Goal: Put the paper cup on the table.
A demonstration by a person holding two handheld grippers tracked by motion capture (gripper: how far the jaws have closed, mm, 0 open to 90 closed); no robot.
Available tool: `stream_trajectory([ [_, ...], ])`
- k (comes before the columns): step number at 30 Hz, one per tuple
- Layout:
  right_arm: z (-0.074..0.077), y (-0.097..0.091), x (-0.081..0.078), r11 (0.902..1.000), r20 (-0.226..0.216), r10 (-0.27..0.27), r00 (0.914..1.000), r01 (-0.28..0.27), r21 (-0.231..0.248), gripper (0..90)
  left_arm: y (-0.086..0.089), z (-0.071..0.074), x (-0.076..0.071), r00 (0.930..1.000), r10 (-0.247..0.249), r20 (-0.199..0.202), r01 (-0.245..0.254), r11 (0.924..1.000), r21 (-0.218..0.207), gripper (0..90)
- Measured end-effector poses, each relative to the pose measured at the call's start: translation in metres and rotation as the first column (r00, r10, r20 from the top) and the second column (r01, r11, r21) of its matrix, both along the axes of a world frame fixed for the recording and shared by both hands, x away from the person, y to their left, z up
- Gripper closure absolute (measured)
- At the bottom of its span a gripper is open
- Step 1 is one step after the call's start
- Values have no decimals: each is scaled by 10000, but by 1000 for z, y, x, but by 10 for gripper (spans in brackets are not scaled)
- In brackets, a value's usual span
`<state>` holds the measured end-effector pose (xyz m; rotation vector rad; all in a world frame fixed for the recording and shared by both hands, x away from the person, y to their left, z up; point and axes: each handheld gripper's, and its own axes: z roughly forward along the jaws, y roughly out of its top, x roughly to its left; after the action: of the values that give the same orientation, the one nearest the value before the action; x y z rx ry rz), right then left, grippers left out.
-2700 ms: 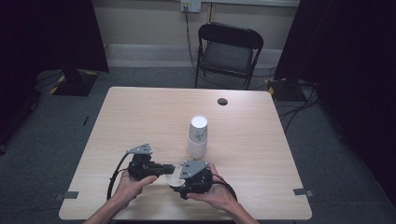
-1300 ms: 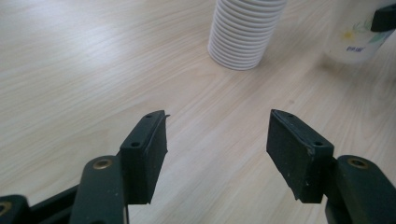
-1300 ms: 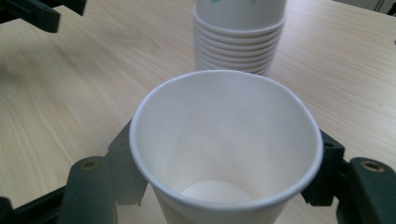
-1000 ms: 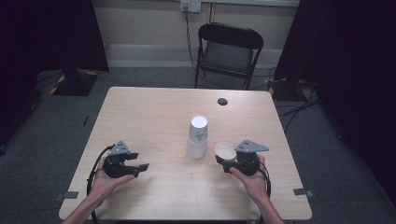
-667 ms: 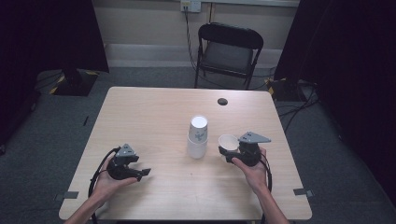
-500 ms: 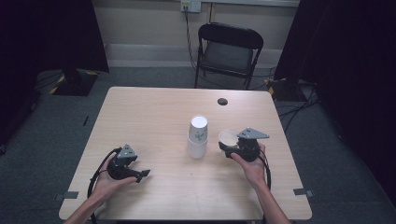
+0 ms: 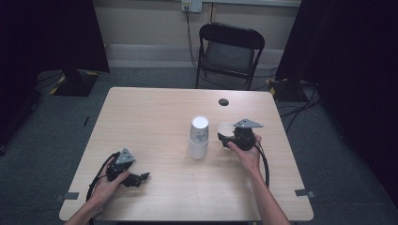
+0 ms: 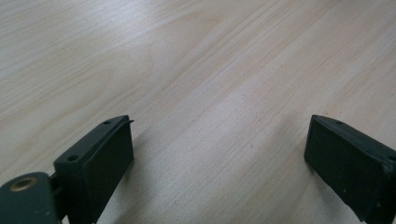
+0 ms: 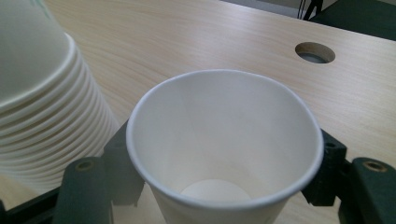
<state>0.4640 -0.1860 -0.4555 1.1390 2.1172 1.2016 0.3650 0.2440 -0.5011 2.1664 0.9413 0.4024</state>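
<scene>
An upside-down stack of white paper cups stands at the middle of the wooden table; in the right gripper view the stack is close on the left. My right gripper holds a single white paper cup upright, mouth up, just right of the stack. Its jaws have just eased a little wider, with the pads still against the cup's wall. My left gripper rests low at the front left. Its jaws have just been opening and now stand wide apart with nothing between them.
A round cable hole sits near the table's far edge. A black folding chair stands beyond that edge. Cables trail from both grippers toward the front edge.
My right gripper has carried the single cup away from the front and leftward, up beside the stack. The left gripper's jaws have spread wider while the hand stayed in place.
</scene>
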Motion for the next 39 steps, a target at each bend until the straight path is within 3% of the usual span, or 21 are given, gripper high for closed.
stream_trajectory([
  [6, -7, 9, 11, 9984, -49, -77, 10000, 79, 558, 280, 0, 0, 0, 10000, 57, -17, -57, 10000, 36, 61],
  [8, -10, 13, 13, 9993, -48, -55, 10000, 56, 370, 279, 0, 0, 0, 10000, 71, -21, -71, 10000, 27, 61],
  [19, -20, 18, 11, 9989, 219, -205, 9996, 195, 423, 278, 0, 0, 0, 9999, 138, -21, -138, 9999, -40, 60],
  [31, -23, 12, 7, 9992, -129, -247, 9996, 251, 327, 252, 0, 0, 1, 10000, -10, -60, 10, 10000, 23, 47],
  [39, -25, 10, 6, 9988, -337, -55, 9994, 72, 494, 148, 0, 0, 1, 9999, 73, -68, -73, 9999, 74, 36],
])
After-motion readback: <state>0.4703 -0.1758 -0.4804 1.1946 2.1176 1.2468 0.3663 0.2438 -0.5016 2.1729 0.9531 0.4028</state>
